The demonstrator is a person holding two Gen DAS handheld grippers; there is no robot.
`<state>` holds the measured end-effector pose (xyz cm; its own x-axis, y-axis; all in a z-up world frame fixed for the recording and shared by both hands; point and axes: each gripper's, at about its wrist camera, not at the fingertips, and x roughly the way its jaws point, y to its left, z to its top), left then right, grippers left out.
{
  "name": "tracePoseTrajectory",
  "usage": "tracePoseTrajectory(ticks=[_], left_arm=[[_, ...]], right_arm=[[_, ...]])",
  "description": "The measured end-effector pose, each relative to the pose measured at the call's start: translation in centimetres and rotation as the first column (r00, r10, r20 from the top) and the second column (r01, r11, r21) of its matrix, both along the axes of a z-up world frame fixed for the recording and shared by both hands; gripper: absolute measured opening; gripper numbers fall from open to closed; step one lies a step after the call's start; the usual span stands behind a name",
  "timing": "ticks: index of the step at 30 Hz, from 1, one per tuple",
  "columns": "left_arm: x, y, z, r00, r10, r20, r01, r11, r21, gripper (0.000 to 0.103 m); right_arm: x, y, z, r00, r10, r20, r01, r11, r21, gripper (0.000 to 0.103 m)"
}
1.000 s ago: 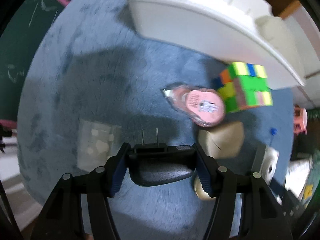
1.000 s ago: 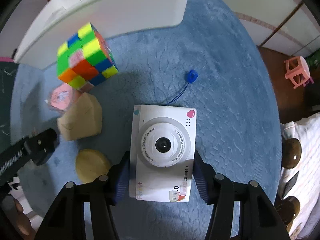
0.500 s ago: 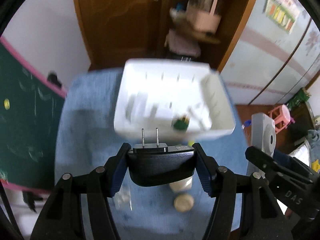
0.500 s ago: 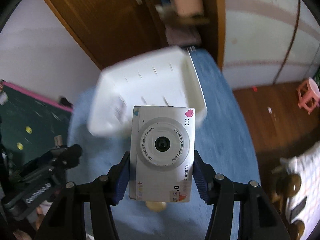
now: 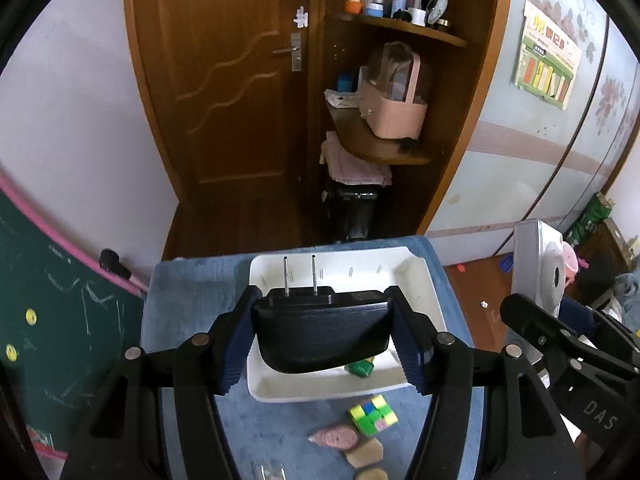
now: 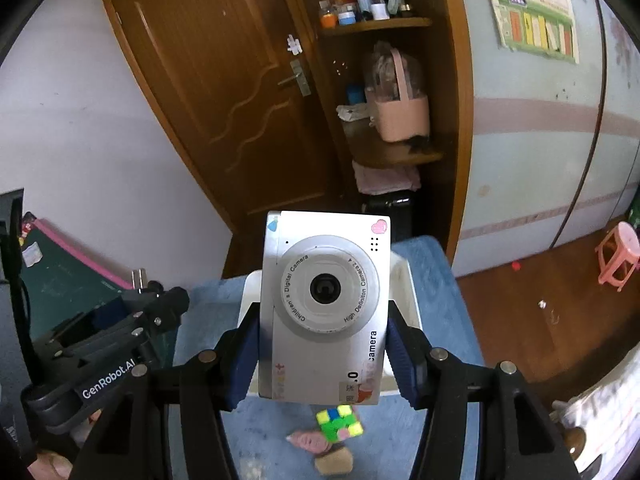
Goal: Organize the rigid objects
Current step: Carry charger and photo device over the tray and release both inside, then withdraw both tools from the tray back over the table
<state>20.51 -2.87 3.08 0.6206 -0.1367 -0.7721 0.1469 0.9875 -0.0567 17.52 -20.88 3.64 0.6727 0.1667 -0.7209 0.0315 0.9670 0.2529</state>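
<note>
Left gripper [image 5: 324, 334]: pinching a black plug adapter [image 5: 322, 334], prongs pointing to 12 o'clock, above the white tray [image 5: 434, 300].
Right gripper [image 6: 322, 354]: clamping a white toy camera [image 6: 324, 320], lens facing the wrist view.
Table [image 5: 188, 280]: carrying a colour cube [image 5: 373, 415] at the tray's 6 o'clock.

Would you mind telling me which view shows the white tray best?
The left wrist view: the white tray shows its rim, inner walls and a small green item inside. In the right wrist view, the toy camera hides most of it, leaving only edges.
</note>
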Motion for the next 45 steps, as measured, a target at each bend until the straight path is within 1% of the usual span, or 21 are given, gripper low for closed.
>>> tracePoseTrajectory(ticks=[2, 4, 6, 8, 10, 11, 12, 13, 16, 18, 20, 23, 28, 30, 32, 33, 34, 36, 39, 45], left_arm=[[1.5, -0.3, -1.1, 1.0, -0.009, -0.019, 0.009, 1.0, 0.005, 0.066], [2.9, -0.7, -2.5, 0.999, -0.013, -0.038, 0.014, 1.0, 0.019, 0.066], [4.8, -1.1, -4.9, 0.997, -0.016, -0.077, 0.019, 0.999, 0.036, 0.066], [6.2, -1.5, -7.4, 0.994, -0.02, -0.111, 0.027, 0.998, 0.057, 0.066], [7.6, -1.8, -9.8, 0.99, -0.023, -0.137, 0.035, 0.996, 0.088, 0.066], [8.1, -1.9, -10.6, 0.989, -0.023, -0.147, 0.037, 0.995, 0.097, 0.066], [8.8, -1.9, -11.9, 0.986, -0.021, -0.164, 0.039, 0.993, 0.109, 0.066], [9.5, -2.0, -13.3, 0.983, -0.019, -0.184, 0.042, 0.991, 0.123, 0.066], [11.0, -2.2, -16.5, 0.973, -0.025, -0.231, 0.061, 0.986, 0.152, 0.066], [11.6, -2.5, -18.2, 0.967, -0.028, -0.253, 0.075, 0.981, 0.177, 0.066], [12.2, -2.9, -19.9, 0.96, -0.038, -0.278, 0.097, 0.975, 0.201, 0.066], [12.6, -3.7, -21.5, 0.952, -0.048, -0.301, 0.119, 0.967, 0.224, 0.066], [12.6, -4.9, -23.4, 0.937, -0.068, -0.344, 0.156, 0.959, 0.235, 0.066], [12.6, -5.1, -23.8, 0.927, -0.072, -0.368, 0.166, 0.958, 0.232, 0.067], [12.6, -5.3, -24.1, 0.916, -0.08, -0.392, 0.176, 0.96, 0.216, 0.067], [12.5, -5.3, -24.2, 0.911, -0.084, -0.404, 0.18, 0.962, 0.205, 0.067], [12.4, -5.3, -24.1, 0.909, -0.082, -0.409, 0.177, 0.963, 0.201, 0.072], [12.1, -5.2, -23.5, 0.914, -0.078, -0.398, 0.168, 0.966, 0.196, 0.081], [11.6, -5.1, -22.5, 0.922, -0.079, -0.379, 0.158, 0.971, 0.182, 0.082], [9.9, -4.6, -20.4, 0.931, -0.077, -0.357, 0.148, 0.973, 0.177, 0.082]], right_arm=[[1.7, 0.1, -0.5, 1.0, -0.011, -0.009, 0.011, 1.0, -0.017, 0.058], [3.3, 0.3, -1.9, 0.999, -0.026, -0.039, 0.025, 0.999, -0.028, 0.058], [4.3, 0.7, -3.3, 0.996, -0.034, -0.078, 0.032, 0.999, -0.028, 0.058], [5.6, 1.0, -5.5, 0.991, -0.047, -0.126, 0.043, 0.998, -0.037, 0.058], [6.5, 1.4, -8.3, 0.982, -0.059, -0.181, 0.05, 0.997, -0.054, 0.058], [6.9, 1.6, -10.0, 0.975, -0.062, -0.214, 0.05, 0.997, -0.062, 0.058], [7.4, 1.7, -11.2, 0.969, -0.063, -0.239, 0.049, 0.997, -0.066, 0.058], [8.0, 1.9, -13.3, 0.958, -0.068, -0.28, 0.049, 0.996, -0.074, 0.058], [8.7, 2.2, -17.4, 0.928, -0.088, -0.362, 0.055, 0.994, -0.098, 0.058], [9.1, 2.2, -19.9, 0.907, -0.1, -0.409, 0.057, 0.992, -0.116, 0.058], [9.2, 2.3, -22.0, 0.888, -0.117, -0.445, 0.063, 0.989, -0.133, 0.058], [9.3, 2.0, -24.1, 0.865, -0.138, -0.482, 0.076, 0.986, -0.146, 0.058], [9.9, 1.6, -25.3, 0.848, -0.152, -0.508, 0.077, 0.983, -0.164, 0.058], [10.3, 1.5, -25.6, 0.848, -0.153, -0.508, 0.072, 0.982, -0.176, 0.058], [10.2, 1.6, -25.2, 0.856, -0.159, -0.492, 0.066, 0.977, -0.201, 0.058], [10.1, 1.8, -25.0, 0.861, -0.158, -0.484, 0.06, 0.975, -0.212, 0.061], [10.1, 1.9, -24.8, 0.863, -0.156, -0.481, 0.054, 0.974, -0.219, 0.066], [9.9, 2.1, -24.4, 0.872, -0.152, -0.466, 0.046, 0.972, -0.231, 0.068], [9.0, 2.4, -23.5, 0.887, -0.142, -0.439, 0.032, 0.968, -0.247, 0.068], [6.6, 2.3, -21.7, 0.913, -0.111, -0.393, 0.016, 0.971, -0.238, 0.068]])
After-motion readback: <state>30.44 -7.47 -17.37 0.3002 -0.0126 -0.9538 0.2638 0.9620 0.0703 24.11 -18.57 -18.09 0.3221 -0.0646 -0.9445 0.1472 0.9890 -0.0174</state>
